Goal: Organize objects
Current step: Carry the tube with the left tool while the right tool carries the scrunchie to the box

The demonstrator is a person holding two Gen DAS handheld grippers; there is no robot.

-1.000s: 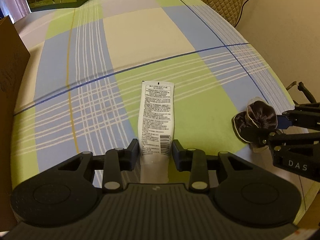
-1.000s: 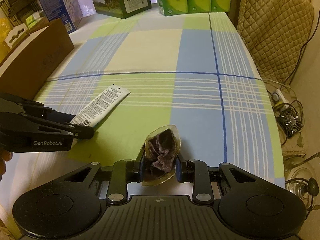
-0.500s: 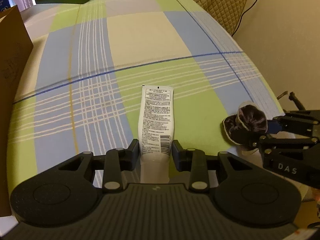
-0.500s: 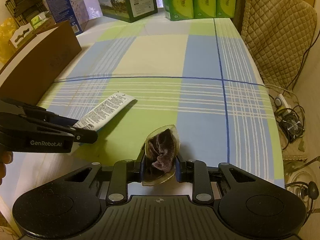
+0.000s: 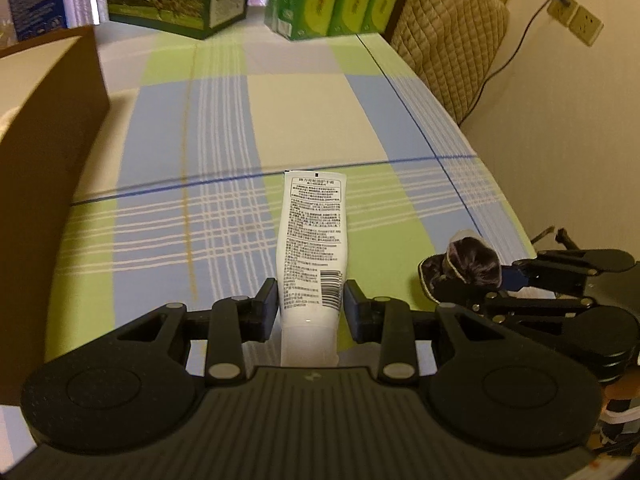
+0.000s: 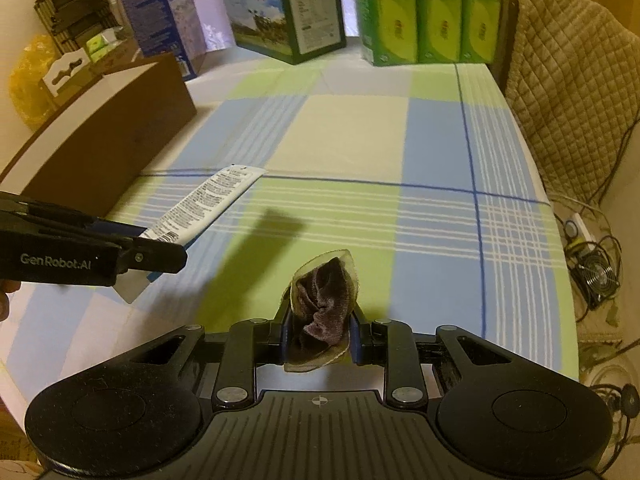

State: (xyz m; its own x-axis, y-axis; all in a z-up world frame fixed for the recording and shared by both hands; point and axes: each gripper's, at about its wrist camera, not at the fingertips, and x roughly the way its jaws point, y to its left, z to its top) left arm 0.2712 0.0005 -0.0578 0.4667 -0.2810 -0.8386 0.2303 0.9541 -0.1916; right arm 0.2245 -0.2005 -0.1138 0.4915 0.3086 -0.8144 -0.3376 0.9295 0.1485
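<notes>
A white tube with black print (image 5: 313, 240) is clamped near its cap end by my left gripper (image 5: 311, 304) and held above the checked tablecloth. From the right wrist view the same tube (image 6: 208, 200) sticks out of the left gripper (image 6: 160, 254), with its shadow on the cloth below. My right gripper (image 6: 319, 334) is shut on a dark velvet scrunchie with a sheer trim (image 6: 324, 304). In the left wrist view that scrunchie (image 5: 468, 262) sits at the tips of the right gripper (image 5: 460, 280), low on the right.
A brown cardboard box (image 6: 100, 140) runs along the table's left side. Printed cartons (image 6: 296, 12) and green packs (image 6: 420, 12) stand at the far edge. A quilted chair back (image 6: 568, 92) is at the right, with cables and a small fan (image 6: 596, 276) on the floor.
Both grippers have risen off the table with their loads. The tube now hangs in the air and casts a shadow; the view has tilted up toward the far boxes.
</notes>
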